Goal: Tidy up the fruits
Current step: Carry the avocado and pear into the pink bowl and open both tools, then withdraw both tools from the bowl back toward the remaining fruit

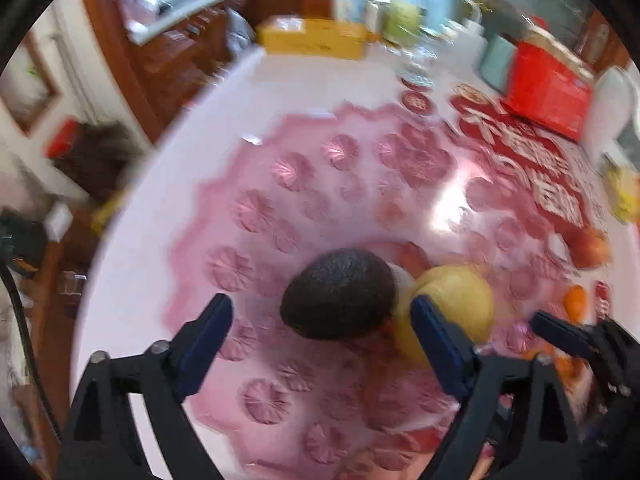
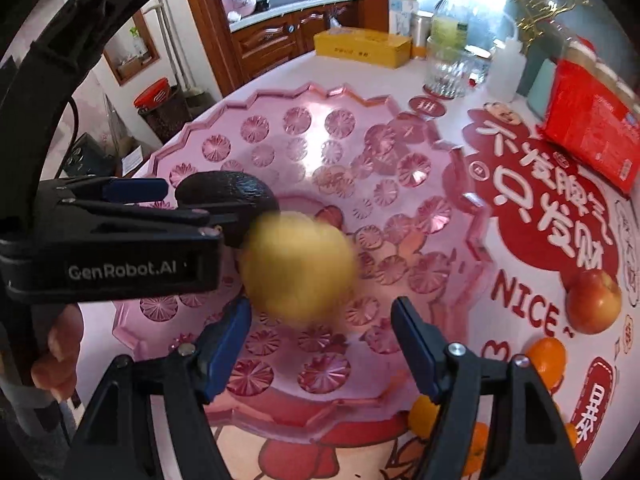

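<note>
Avocado (image 1: pixel 340 294): firm, pebbly; take across middle.
Yellow fruit (image 2: pixel 298 270): smooth, rolls.
Left hand-held gripper (image 1: pixel 322 342): jaws wide, empty.
Right hand-held gripper (image 2: pixel 320 346): apart, nothing held.
Pink tray (image 2: pixel 400 384): brittle-looking.

Far edge of the surface (image 2: pixel 280 76): yellow box (image 2: pixel 362 46), clear bottle (image 2: pixel 450 28) and red carton (image 2: pixel 592 128) are found; wooden cabinet (image 2: pixel 276 36) is seen behind.
</note>
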Demonstrator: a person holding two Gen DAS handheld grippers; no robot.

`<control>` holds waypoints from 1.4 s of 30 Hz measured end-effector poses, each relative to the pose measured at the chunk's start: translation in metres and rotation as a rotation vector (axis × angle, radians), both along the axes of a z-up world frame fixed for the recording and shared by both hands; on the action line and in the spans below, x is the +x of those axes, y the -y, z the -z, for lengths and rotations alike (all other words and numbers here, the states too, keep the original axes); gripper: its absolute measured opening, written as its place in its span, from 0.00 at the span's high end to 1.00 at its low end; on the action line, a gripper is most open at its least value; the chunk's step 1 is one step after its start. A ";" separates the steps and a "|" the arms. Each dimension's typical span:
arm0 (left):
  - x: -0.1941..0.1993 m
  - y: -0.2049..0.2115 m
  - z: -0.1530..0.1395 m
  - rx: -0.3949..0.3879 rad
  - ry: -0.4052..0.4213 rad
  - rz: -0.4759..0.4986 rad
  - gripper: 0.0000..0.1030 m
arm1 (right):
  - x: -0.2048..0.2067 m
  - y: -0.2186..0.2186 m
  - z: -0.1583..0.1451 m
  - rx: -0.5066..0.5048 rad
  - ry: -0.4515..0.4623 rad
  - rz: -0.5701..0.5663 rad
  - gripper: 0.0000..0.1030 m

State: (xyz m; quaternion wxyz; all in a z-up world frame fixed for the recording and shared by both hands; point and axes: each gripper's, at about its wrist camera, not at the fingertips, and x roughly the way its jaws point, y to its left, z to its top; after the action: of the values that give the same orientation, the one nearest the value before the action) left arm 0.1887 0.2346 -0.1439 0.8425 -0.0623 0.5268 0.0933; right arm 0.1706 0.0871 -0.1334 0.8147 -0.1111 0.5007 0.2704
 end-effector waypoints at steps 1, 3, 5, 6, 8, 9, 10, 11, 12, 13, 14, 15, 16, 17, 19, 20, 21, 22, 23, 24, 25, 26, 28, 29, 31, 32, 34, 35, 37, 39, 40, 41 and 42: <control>-0.001 0.001 -0.002 -0.009 0.009 0.006 0.08 | -0.001 0.003 -0.003 0.007 0.008 0.000 0.29; -0.003 0.001 -0.002 -0.051 0.011 0.011 0.08 | -0.003 0.008 -0.009 0.023 0.015 0.006 0.29; -0.006 0.002 -0.001 -0.098 0.006 0.009 0.08 | -0.005 0.018 -0.015 0.047 0.018 0.024 0.29; -0.007 0.003 -0.001 -0.109 0.008 0.008 0.08 | -0.005 0.022 -0.016 0.062 0.019 0.027 0.29; -0.009 0.006 -0.003 -0.102 0.019 0.008 0.08 | -0.007 0.029 -0.021 0.083 0.024 0.038 0.29; -0.010 0.007 -0.003 -0.092 0.024 0.012 0.08 | -0.007 0.031 -0.021 0.086 0.026 0.044 0.29; -0.011 0.009 -0.005 -0.082 0.026 0.018 0.08 | -0.007 0.033 -0.022 0.090 0.027 0.048 0.29; -0.012 0.011 -0.006 -0.073 0.024 0.023 0.08 | -0.008 0.035 -0.022 0.096 0.028 0.051 0.29; -0.014 0.009 -0.008 -0.071 0.023 0.025 0.08 | -0.009 0.038 -0.023 0.104 0.027 0.053 0.29; -0.015 0.010 -0.009 -0.071 0.022 0.025 0.08 | -0.010 0.040 -0.023 0.108 0.028 0.055 0.29; -0.016 0.010 -0.010 -0.073 0.021 0.024 0.08 | -0.011 0.042 -0.024 0.115 0.032 0.058 0.29; -0.018 0.010 -0.012 -0.076 0.024 0.021 0.08 | -0.012 0.043 -0.024 0.118 0.034 0.059 0.29; -0.020 0.009 -0.014 -0.078 0.029 0.017 0.08 | -0.013 0.043 -0.025 0.123 0.036 0.059 0.29; -0.023 0.008 -0.017 -0.082 0.034 0.011 0.08 | -0.014 0.044 -0.026 0.131 0.036 0.057 0.29; -0.027 0.006 -0.020 -0.095 0.035 0.004 0.08 | -0.016 0.045 -0.027 0.143 0.032 0.055 0.29; -0.028 0.005 -0.022 -0.102 0.031 0.001 0.08 | -0.017 0.045 -0.027 0.149 0.030 0.053 0.29; -0.029 0.005 -0.023 -0.106 0.027 -0.004 0.08 | -0.018 0.045 -0.028 0.159 0.031 0.050 0.29; -0.030 0.004 -0.025 -0.110 0.025 -0.006 0.08 | -0.019 0.045 -0.030 0.163 0.034 0.049 0.29; -0.031 0.004 -0.027 -0.107 0.024 -0.006 0.08 | -0.020 0.045 -0.031 0.166 0.040 0.048 0.29; -0.032 0.004 -0.029 -0.098 0.023 -0.006 0.08 | -0.021 0.044 -0.034 0.168 0.050 0.048 0.29; -0.034 0.005 -0.032 -0.083 0.026 -0.007 0.08 | -0.021 0.045 -0.035 0.170 0.054 0.048 0.29; -0.037 0.005 -0.035 -0.069 0.030 -0.008 0.08 | -0.021 0.045 -0.037 0.173 0.058 0.047 0.29; -0.042 0.005 -0.041 -0.052 0.045 -0.010 0.08 | -0.023 0.045 -0.041 0.185 0.066 0.048 0.29; -0.045 0.006 -0.045 -0.050 0.051 -0.009 0.08 | -0.024 0.046 -0.043 0.194 0.068 0.048 0.29; -0.052 0.008 -0.054 -0.044 0.066 -0.009 0.08 | -0.025 0.050 -0.048 0.219 0.076 0.054 0.29; -0.055 0.009 -0.057 -0.040 0.073 -0.008 0.08 | -0.026 0.052 -0.050 0.229 0.080 0.059 0.29; -0.060 0.012 -0.064 -0.037 0.085 -0.003 0.08 | -0.028 0.059 -0.057 0.255 0.091 0.068 0.29; -0.062 0.013 -0.068 -0.035 0.087 -0.003 0.08 | -0.029 0.061 -0.060 0.265 0.094 0.071 0.29; -0.067 0.016 -0.074 -0.032 0.091 -0.009 0.08 | -0.032 0.069 -0.068 0.292 0.106 0.079 0.29; -0.070 0.021 -0.079 -0.029 0.093 0.001 0.08 | -0.036 0.078 -0.076 0.314 0.124 0.092 0.29; -0.073 0.025 -0.082 -0.018 0.096 0.012 0.08 | -0.037 0.080 -0.079 0.319 0.132 0.096 0.29; -0.075 0.029 -0.085 -0.005 0.100 0.016 0.08 | -0.039 0.084 -0.083 0.324 0.140 0.099 0.29; -0.079 0.034 -0.089 0.011 0.114 0.024 0.08 | -0.041 0.088 -0.087 0.329 0.149 0.102 0.29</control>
State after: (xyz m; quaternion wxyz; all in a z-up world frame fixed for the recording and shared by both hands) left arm 0.1101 0.2008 -0.0549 0.8726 -0.0567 0.4781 0.0825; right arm 0.1299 -0.0008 -0.0468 0.8694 0.0296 0.3929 0.2981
